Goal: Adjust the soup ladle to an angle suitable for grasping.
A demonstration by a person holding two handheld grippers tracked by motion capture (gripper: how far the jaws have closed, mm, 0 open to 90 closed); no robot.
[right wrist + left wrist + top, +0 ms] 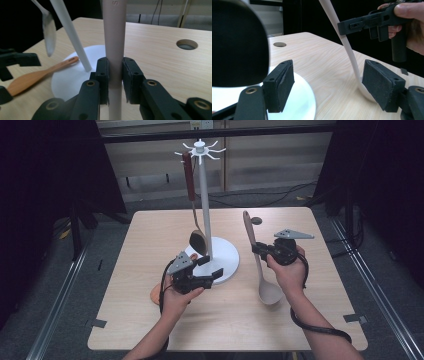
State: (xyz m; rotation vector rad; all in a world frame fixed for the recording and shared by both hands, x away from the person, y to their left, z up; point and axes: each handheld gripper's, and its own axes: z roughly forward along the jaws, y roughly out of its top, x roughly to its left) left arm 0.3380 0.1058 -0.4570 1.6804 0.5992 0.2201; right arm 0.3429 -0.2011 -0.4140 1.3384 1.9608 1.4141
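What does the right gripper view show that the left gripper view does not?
Right gripper view alone: its jaws clamped on the beige ladle's handle, an orange wooden spatula lying beside the stand's base, and a hanging spoon. Left gripper view alone: its own jaws standing open with nothing between them, plus the right gripper in the hand. Both: the white stand base, the table and its round hole.

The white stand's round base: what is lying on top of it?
On the white base stands its pole. A hanging spoon hovers above. The left gripper, open, covers the near edge; what lies beneath there cannot be seen.
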